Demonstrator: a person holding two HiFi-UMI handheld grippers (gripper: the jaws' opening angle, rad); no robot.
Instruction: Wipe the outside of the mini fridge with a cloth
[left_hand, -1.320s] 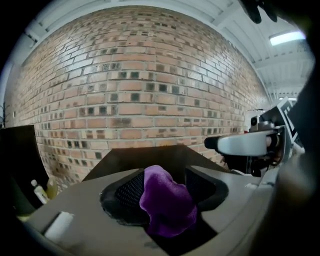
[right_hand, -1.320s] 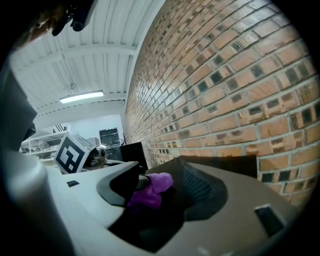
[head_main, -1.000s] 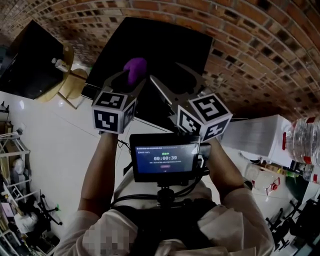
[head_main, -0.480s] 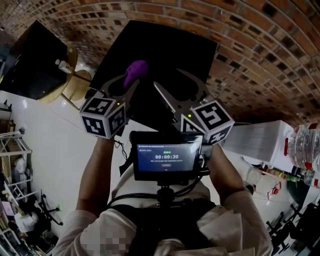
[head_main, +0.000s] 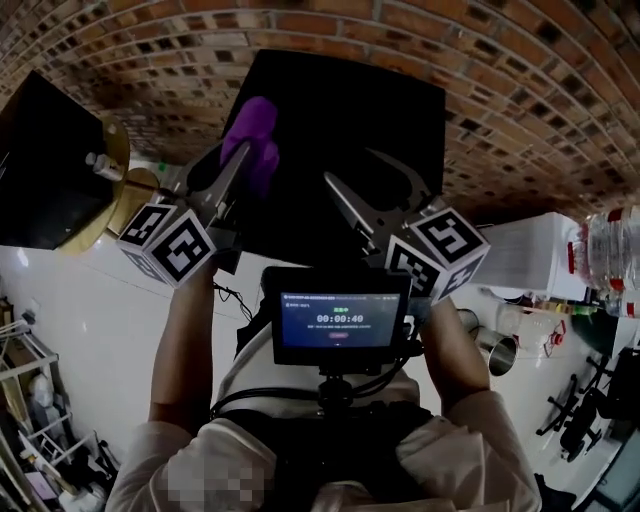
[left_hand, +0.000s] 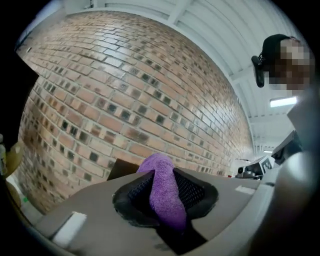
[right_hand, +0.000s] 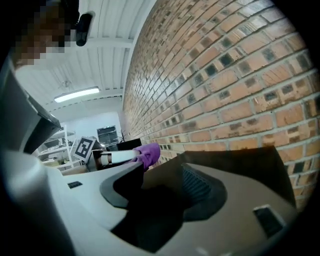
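Note:
The black mini fridge stands against the brick wall, and I look down on its top. My left gripper is over the fridge's left part, shut on a purple cloth. Its jaws have just been closing with the cloth between them. In the left gripper view the cloth hangs folded between the pads of the left gripper, and a fridge corner shows behind. My right gripper hovers open over the fridge top. Its jaws have just narrowed a little with nothing between them.
A brick wall runs behind the fridge. To the left are a round wooden table with a bottle and a black cabinet. A white box and a large water bottle stand at the right. A chest-mounted screen sits below the grippers.
The left gripper has swung left and upward and rolled, its jaws drawing together on the purple cloth. The right gripper has shifted slightly and its jaws have narrowed a little.

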